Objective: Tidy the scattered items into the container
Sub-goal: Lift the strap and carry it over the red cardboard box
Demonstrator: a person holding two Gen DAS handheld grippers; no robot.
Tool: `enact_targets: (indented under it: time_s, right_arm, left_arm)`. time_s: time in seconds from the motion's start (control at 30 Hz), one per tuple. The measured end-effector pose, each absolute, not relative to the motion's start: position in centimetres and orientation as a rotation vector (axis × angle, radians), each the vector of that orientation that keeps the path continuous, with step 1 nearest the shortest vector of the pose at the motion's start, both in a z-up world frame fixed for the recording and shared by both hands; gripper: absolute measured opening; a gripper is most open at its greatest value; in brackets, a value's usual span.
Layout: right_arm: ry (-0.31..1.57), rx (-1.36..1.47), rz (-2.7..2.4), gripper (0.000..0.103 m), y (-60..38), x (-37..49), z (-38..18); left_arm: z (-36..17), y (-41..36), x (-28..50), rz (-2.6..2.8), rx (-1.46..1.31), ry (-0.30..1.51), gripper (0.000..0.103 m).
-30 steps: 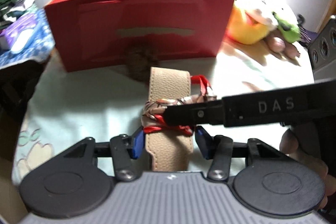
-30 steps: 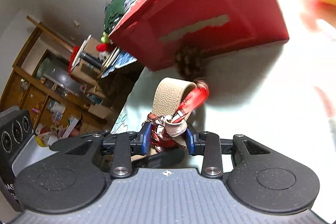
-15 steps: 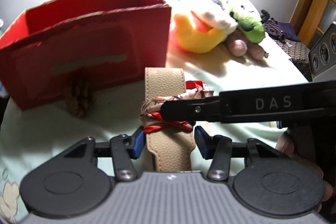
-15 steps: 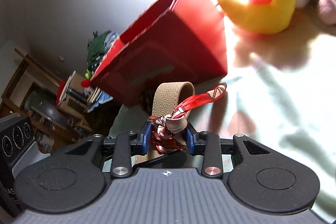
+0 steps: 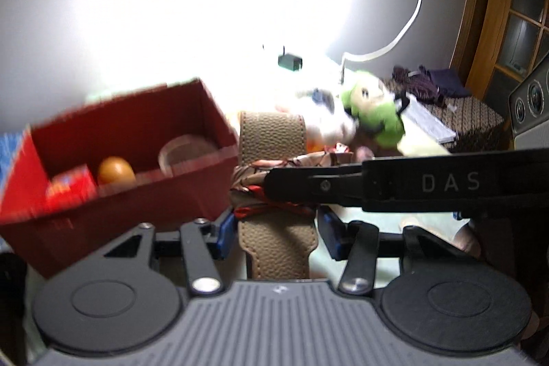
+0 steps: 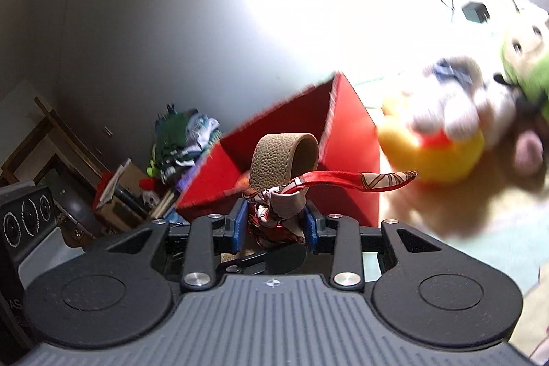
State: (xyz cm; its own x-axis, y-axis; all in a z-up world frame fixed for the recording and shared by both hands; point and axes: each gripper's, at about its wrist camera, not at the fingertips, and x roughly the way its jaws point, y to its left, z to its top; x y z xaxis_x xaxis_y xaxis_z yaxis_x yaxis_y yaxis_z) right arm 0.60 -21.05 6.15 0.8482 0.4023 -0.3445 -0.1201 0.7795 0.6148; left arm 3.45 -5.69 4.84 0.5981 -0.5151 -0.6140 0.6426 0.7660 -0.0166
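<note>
You held the tan leather strap [image 5: 274, 156] with both tools: the left gripper [image 5: 274, 230] was closed on its lower part, and the right gripper [image 6: 274, 222] was closed on the red patterned scarf [image 6: 343, 177] tied around it. The strap was in the air, just beside the red box [image 5: 144, 194] and not yet inside. To do this step well, you had to carry it over the rim, lower it, then open both together.
</note>
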Motion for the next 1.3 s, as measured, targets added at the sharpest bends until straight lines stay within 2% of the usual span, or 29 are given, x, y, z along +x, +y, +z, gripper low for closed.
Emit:
enact_targets:
  time_s: [0.23,0.53,0.93,1.3]
  right_arm:
    - [0.460,0.546,0.324,0.037,-19.6,5.3,9.4]
    - [0.526,0.448,0.346,0.037,-18.0,13.4,10.1]
    - [0.796,0.336,0.359,0.037,-16.5,21.4,5.3]
    - [1.017,0.288,0.411,0.037,-16.5,24.4,3.4]
  left_arm:
    - [9.0,-4.2,7.0,-0.640,0.210,0.584,0.052]
    - [9.8,-2.9,14.5,-0.560,0.238,0.610,0.052]
    - [3.8,-2.7,23.6,-0.531,0.241,0.855,0.052]
    - [-0.1,-4.0,26.0,-0.518,0.305,1.051,0.051]
